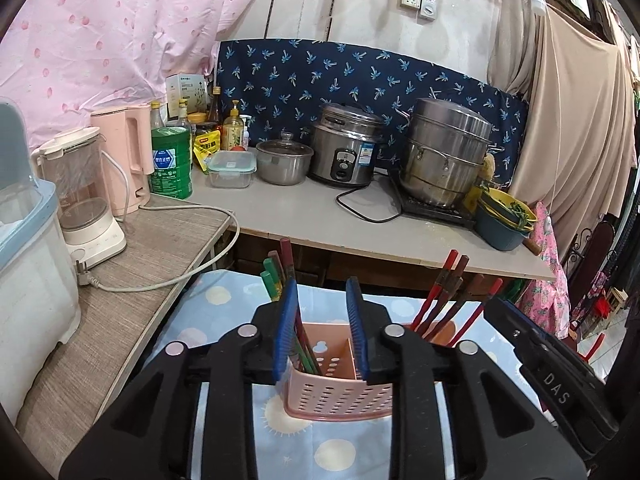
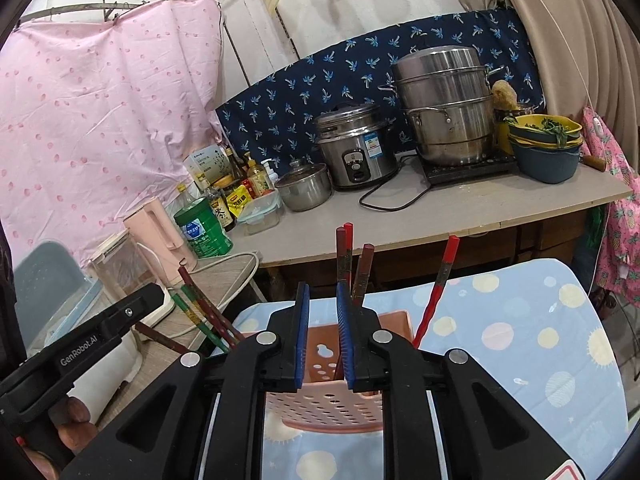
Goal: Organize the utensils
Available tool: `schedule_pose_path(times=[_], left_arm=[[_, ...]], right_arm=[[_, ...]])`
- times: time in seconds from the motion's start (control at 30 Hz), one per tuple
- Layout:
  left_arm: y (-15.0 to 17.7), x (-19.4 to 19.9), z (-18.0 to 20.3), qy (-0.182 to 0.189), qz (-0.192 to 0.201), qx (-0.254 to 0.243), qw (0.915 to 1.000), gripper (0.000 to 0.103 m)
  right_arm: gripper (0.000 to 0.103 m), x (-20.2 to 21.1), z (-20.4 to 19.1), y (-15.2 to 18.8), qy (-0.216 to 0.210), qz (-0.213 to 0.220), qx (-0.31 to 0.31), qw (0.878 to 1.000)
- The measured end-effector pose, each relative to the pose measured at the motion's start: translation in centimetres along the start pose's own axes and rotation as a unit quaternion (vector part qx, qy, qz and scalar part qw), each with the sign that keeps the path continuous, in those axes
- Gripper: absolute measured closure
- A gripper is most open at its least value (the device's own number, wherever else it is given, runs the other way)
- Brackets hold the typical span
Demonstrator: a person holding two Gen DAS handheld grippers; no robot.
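The pink holder [image 1: 340, 392] is sat at 6 o'clock on the dotted cloth [image 2: 520, 320], chopsticks [image 1: 448, 300] stood inside. Left hand-held gripper [image 1: 326, 296] and right hand-held gripper [image 2: 323, 296] are parted narrowly, nothing pinched.

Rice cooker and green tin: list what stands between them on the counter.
In the left wrist view, between the green tin and the rice cooker stand a clear lidded container and a small glass-lidded steel pot.
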State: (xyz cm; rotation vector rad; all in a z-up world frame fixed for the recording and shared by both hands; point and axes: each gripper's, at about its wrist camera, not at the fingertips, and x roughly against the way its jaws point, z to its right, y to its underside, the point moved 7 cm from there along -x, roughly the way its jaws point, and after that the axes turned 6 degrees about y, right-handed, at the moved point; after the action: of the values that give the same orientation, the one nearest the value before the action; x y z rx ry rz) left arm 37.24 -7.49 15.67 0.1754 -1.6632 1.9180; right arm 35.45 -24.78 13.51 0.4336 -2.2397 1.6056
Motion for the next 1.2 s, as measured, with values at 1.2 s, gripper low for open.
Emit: schedule_pose_path(times=[1.2], left_arm=[[9.1, 6.6, 0.9, -0.030, -0.023, -0.039, 0.9985, 0.041]], right_arm=[[0.075, 7.9, 0.5, 8.7, 0.034, -0.032, 0.059, 0.997]])
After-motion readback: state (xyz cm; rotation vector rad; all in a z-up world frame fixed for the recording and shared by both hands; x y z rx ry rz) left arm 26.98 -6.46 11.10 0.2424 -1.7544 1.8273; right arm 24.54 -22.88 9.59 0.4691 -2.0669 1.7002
